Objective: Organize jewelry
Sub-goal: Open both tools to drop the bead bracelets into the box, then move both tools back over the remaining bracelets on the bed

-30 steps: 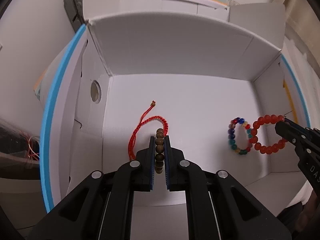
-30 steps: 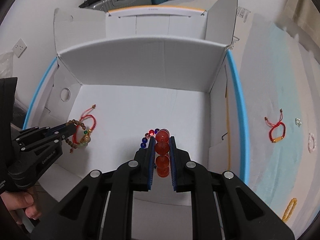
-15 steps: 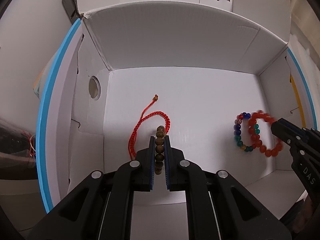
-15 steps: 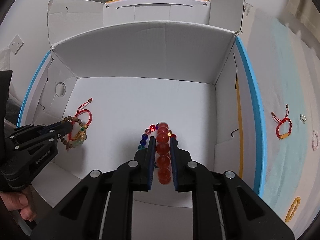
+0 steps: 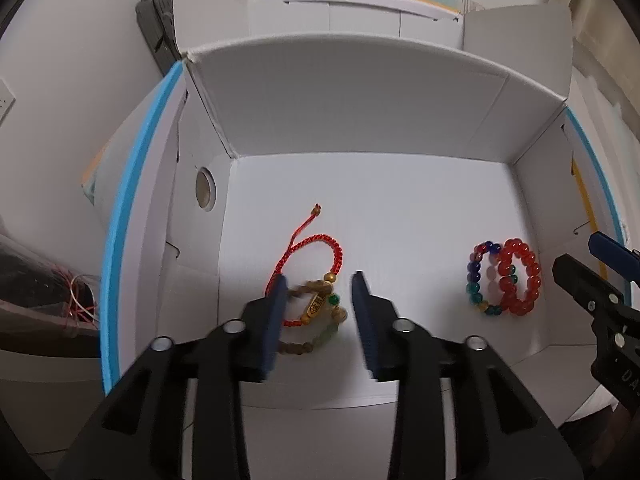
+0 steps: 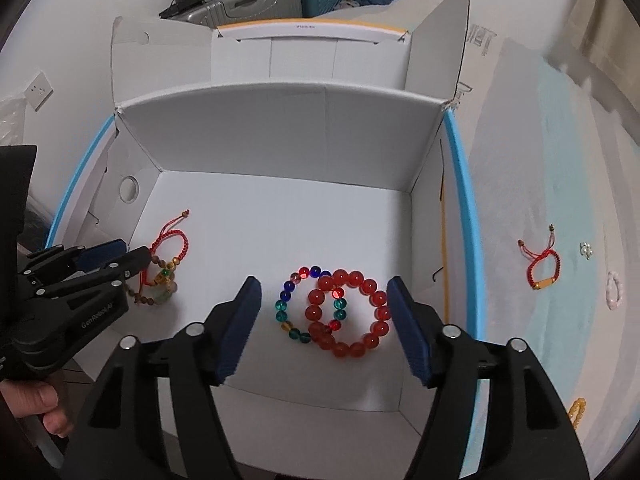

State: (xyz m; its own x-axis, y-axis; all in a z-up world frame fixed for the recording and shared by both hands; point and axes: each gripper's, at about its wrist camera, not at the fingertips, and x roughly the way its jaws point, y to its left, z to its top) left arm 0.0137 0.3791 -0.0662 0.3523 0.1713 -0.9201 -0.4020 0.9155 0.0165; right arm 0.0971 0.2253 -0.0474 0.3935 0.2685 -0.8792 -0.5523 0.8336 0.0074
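Left tool (image 5: 318,312) is opening; its wooden beads (image 5: 316,320), clamped a second ago, now lie free on the red cord (image 5: 316,248) near the box's (image 6: 280,128) left wall. Right tool (image 6: 324,324) is opening too, the red bracelet (image 6: 348,312) dropped overlapping the coloured one (image 6: 296,304). Both deposits look done. The high walls leave straight up as the clear exit.

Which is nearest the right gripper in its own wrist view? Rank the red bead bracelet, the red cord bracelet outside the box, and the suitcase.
1. red bead bracelet: on the box floor between the opening jaws of the right gripper, not gripped.
2. red cord bracelet: outside the box, to the right.
3. suitcase: far behind the box.
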